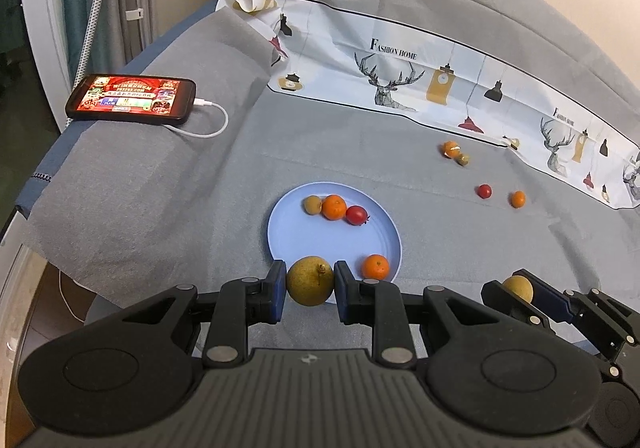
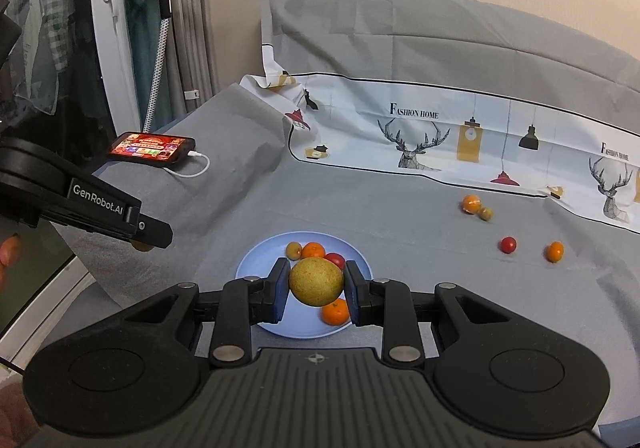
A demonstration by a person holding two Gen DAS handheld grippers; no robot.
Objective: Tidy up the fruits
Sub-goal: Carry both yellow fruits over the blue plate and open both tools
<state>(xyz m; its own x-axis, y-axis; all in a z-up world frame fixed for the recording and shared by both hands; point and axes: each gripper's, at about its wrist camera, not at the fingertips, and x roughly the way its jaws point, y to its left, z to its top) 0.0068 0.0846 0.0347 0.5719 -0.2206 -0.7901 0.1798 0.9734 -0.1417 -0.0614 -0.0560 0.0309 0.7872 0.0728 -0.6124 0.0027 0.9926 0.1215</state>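
both wrist views look down, close over the shared blue plate [image 1: 280, 244], perhaps side by side.

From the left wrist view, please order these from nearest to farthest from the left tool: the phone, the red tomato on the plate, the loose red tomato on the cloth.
Measured from the left tool:
1. Red tomato on the plate, just ahead, slightly right.
2. Loose red tomato on the cloth, farther right, off the plate.
3. Phone, far back on the left, on the raised grey cloth.
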